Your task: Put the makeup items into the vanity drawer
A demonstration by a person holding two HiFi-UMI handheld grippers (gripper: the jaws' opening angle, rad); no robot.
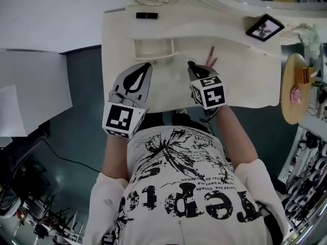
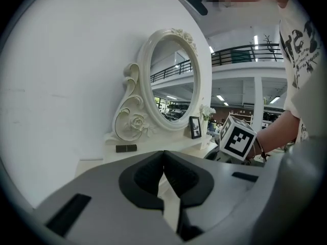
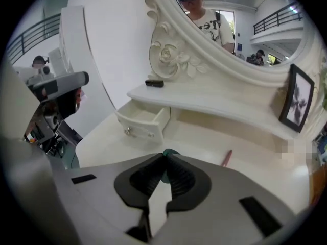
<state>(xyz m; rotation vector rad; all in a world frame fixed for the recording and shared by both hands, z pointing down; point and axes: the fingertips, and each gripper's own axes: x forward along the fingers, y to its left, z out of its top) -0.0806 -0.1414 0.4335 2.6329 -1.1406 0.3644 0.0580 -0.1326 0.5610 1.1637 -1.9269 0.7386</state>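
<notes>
One teal makeup piece (image 3: 170,152), which I judge light, stiff and slippery, pinched by its edge in my closed right gripper (image 3: 164,158); left gripper (image 2: 163,156) shut, empty.

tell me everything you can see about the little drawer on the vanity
The drawer is small and cream-white like the rest of the vanity, and it looks like painted wood. It is pulled out, open and level, from under the left part of the raised shelf, and it reaches out over the vanity's top. Its front carries small metal-looking fittings. In the head view its inside looks pale and bare, with nothing seen in it. Only the vanity touches it.
</notes>
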